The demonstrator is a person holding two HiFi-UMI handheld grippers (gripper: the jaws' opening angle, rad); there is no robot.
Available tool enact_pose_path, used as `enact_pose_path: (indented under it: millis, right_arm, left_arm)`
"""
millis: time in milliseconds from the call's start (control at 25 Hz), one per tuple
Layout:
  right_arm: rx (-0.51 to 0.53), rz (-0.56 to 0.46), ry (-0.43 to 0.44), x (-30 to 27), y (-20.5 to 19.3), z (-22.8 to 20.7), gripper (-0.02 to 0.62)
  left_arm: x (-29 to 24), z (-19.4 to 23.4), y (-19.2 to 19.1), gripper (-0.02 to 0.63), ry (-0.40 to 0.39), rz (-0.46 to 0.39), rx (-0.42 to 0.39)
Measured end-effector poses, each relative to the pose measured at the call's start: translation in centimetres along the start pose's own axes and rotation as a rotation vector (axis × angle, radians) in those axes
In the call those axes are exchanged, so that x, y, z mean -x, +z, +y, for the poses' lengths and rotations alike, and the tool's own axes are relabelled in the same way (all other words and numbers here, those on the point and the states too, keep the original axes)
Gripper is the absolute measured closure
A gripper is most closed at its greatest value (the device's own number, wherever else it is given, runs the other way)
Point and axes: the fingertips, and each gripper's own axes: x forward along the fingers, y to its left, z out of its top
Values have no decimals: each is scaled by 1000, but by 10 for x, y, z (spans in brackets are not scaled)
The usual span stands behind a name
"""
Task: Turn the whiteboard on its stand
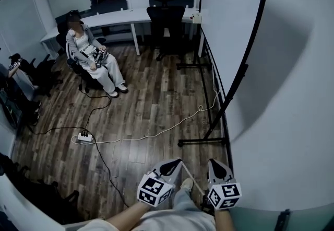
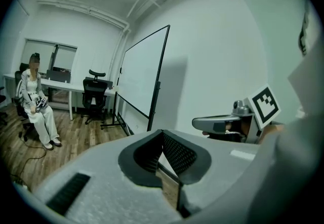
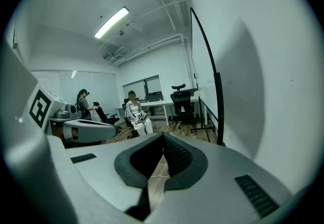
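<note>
The whiteboard [image 1: 229, 21] stands at the right in the head view, a white panel in a black frame, close to the wall. Its black stand has a near foot [image 1: 201, 142] and a far foot [image 1: 192, 66] on the wood floor. My left gripper [image 1: 175, 163] and right gripper [image 1: 215, 164] are side by side at the bottom, short of the near foot, both shut with nothing between the jaws. The left gripper view has the whiteboard [image 2: 144, 76] ahead of my left gripper [image 2: 162, 134]. In the right gripper view, the whiteboard's edge [image 3: 218, 106] rises beyond my right gripper [image 3: 163, 137].
A person sits on a chair [image 1: 91, 57] at the left. A power strip [image 1: 84, 137] and cables lie on the floor, and a white cord [image 1: 156, 135] runs toward the stand. A white desk [image 1: 125, 15] and a black office chair [image 1: 166, 21] stand at the back.
</note>
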Motion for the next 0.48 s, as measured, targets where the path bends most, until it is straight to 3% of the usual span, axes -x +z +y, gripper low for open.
enact_pose_path:
  millis: [480]
  right_arm:
    - [17, -2, -20, -77, 58, -109, 589]
  left_arm:
    - [-117, 39, 57, 595, 18, -15, 3]
